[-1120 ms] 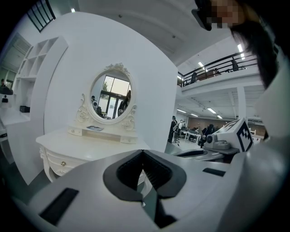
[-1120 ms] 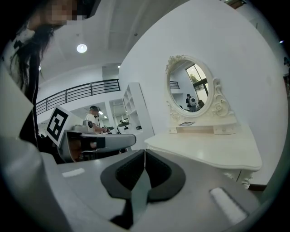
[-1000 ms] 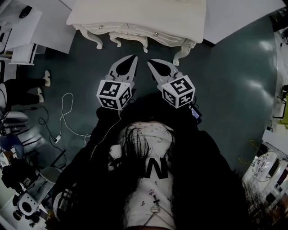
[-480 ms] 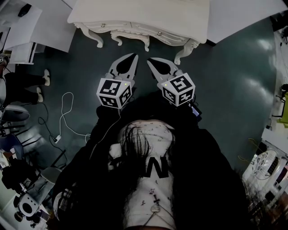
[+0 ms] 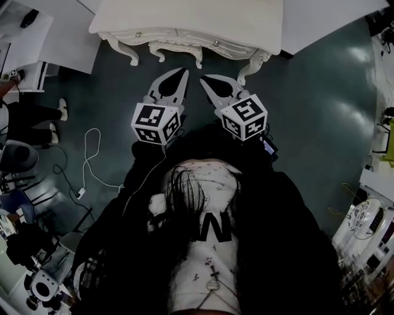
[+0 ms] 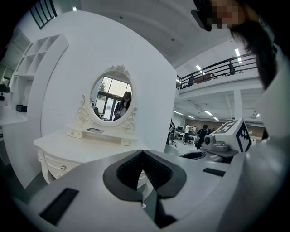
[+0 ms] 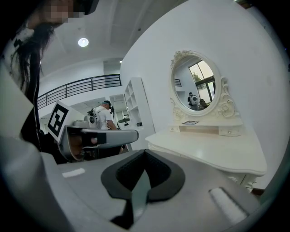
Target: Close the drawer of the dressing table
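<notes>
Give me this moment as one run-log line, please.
left claw: shut, empty | right claw: shut, empty | dressing table: ahead, clear of both claws | drawer fronts: look flush

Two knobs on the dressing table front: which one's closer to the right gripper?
The right-hand knob, just ahead of the right gripper in the head view; the other knob sits over by the left front leg.

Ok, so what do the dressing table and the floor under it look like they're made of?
Dressing table: probably painted wood, cream-white with a smooth satin finish. The carved, curved legs suggest that, though moulded resin cannot be ruled out. Floor: a dark green, glossy, seamless coating, maybe epoxy or polished vinyl. It reflects the lights in soft patches.
</notes>
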`<action>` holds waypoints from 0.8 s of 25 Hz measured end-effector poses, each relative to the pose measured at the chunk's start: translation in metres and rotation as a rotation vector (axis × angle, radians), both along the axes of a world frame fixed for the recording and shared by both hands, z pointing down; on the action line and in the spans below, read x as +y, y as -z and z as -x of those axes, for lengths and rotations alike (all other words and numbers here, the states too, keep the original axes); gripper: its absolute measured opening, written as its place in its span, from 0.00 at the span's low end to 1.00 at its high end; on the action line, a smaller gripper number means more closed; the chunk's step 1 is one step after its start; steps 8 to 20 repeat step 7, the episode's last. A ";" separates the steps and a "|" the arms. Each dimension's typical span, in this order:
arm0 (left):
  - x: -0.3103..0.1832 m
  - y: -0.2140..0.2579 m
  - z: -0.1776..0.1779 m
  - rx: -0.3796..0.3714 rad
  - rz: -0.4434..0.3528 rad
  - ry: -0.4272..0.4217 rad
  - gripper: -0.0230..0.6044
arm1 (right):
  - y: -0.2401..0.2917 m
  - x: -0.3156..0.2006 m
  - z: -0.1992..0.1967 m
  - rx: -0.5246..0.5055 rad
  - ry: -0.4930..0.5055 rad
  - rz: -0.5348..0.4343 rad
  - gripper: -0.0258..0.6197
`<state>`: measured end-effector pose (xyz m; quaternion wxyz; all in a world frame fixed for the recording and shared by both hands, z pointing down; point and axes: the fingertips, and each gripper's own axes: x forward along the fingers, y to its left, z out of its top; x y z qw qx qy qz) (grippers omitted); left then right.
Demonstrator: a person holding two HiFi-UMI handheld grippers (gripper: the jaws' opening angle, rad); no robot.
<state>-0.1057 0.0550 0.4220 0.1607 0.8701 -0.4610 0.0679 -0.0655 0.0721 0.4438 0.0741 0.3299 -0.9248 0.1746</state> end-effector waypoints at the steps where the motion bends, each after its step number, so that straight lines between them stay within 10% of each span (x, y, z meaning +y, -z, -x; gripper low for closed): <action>1: 0.000 0.000 -0.001 0.001 -0.001 -0.003 0.04 | 0.000 0.000 0.000 0.002 -0.002 0.000 0.05; 20: -0.003 0.005 -0.005 0.008 -0.016 -0.002 0.04 | 0.003 -0.002 -0.003 0.012 0.006 -0.011 0.05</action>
